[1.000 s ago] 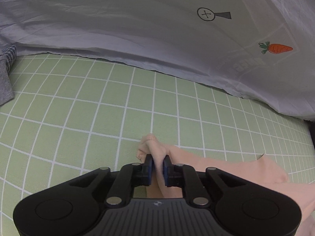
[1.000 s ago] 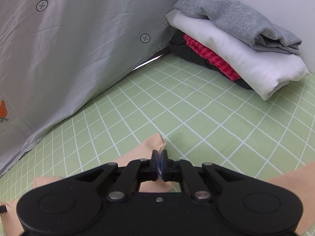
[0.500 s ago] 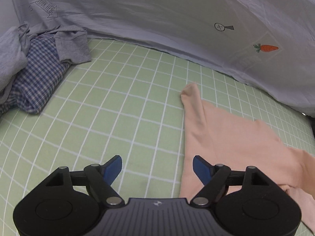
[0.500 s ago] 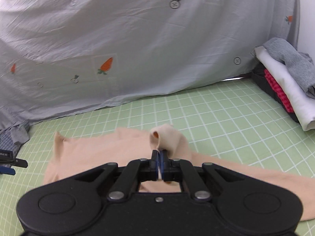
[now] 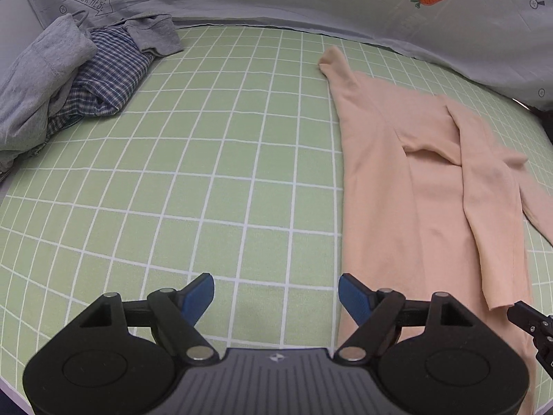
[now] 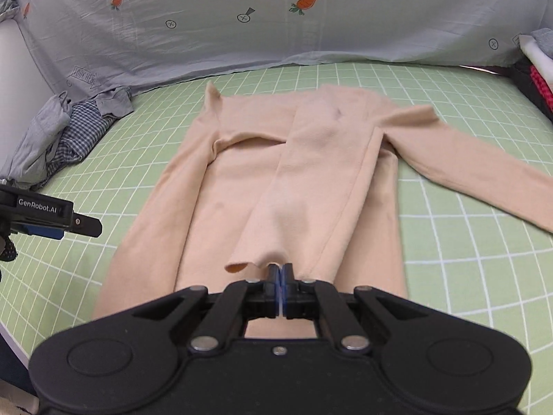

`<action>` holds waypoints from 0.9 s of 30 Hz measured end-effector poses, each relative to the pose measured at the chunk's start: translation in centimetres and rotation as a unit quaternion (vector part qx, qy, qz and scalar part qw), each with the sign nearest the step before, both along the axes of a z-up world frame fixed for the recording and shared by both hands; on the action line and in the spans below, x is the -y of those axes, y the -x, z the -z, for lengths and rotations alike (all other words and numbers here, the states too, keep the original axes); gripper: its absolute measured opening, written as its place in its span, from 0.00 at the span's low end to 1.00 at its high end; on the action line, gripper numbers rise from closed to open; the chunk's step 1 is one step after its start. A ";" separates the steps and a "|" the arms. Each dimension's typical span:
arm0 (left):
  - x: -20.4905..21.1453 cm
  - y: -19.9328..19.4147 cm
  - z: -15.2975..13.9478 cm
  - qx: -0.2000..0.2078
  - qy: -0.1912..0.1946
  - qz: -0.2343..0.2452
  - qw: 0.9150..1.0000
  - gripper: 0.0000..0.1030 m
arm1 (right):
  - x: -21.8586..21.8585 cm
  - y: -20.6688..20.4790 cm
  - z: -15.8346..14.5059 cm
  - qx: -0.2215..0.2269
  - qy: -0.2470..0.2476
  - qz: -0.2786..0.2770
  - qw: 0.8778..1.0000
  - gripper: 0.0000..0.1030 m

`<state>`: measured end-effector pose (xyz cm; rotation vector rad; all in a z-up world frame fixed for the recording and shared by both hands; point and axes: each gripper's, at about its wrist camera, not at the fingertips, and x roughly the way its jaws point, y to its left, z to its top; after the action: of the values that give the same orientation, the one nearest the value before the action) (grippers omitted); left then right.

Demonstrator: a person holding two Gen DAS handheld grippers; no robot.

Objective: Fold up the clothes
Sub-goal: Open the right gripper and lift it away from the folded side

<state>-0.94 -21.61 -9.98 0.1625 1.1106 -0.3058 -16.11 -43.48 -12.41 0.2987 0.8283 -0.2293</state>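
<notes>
Peach sweater (image 6: 242,186) flat on green grid bench (image 5: 207,173), long axis running away toward backdrop. Right tongs (image 6: 280,273) clamped on folded sleeve cuff; left tongs (image 5: 276,294) wide, empty.

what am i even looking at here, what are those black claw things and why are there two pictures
These are two handheld pinching tools, one in each of a person's hands, each carrying a wide-angle camera that looks along its two fingers. One picture comes from each tool.

The left gripper has its blue-tipped jaws wide apart, holding nothing, above the green mat with white grid lines.

The right gripper is pinched shut on the cuff of one sleeve of the peach long-sleeved top, which is laid over the garment's body. The other sleeve lies stretched out to the side.

A rumpled pile of grey and blue-checked clothes sits at the far left, and a grey sheet printed with carrots hangs behind.
</notes>
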 end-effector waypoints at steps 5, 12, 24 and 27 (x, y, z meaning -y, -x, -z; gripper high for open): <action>1.8 1.6 0.0 0.003 -0.005 0.017 1.000 0.78 | 1.2 2.5 0.1 -0.009 0.008 0.044 0.999 0.50; 7.2 3.8 0.2 0.015 0.001 0.058 0.998 0.77 | 4.1 6.3 0.6 -0.015 0.026 0.106 0.994 1.00; 15.2 6.0 2.0 0.005 0.011 0.124 0.992 0.75 | 10.3 10.8 4.0 -0.077 0.023 0.198 0.977 1.00; 16.1 6.2 2.4 -0.002 0.015 0.131 0.991 0.65 | 10.8 11.0 4.3 -0.088 0.028 0.195 0.976 1.00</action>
<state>-7.12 -37.74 -12.37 0.2817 1.0882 -0.5581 -27.08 -54.31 -16.75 0.3910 0.9327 -0.6534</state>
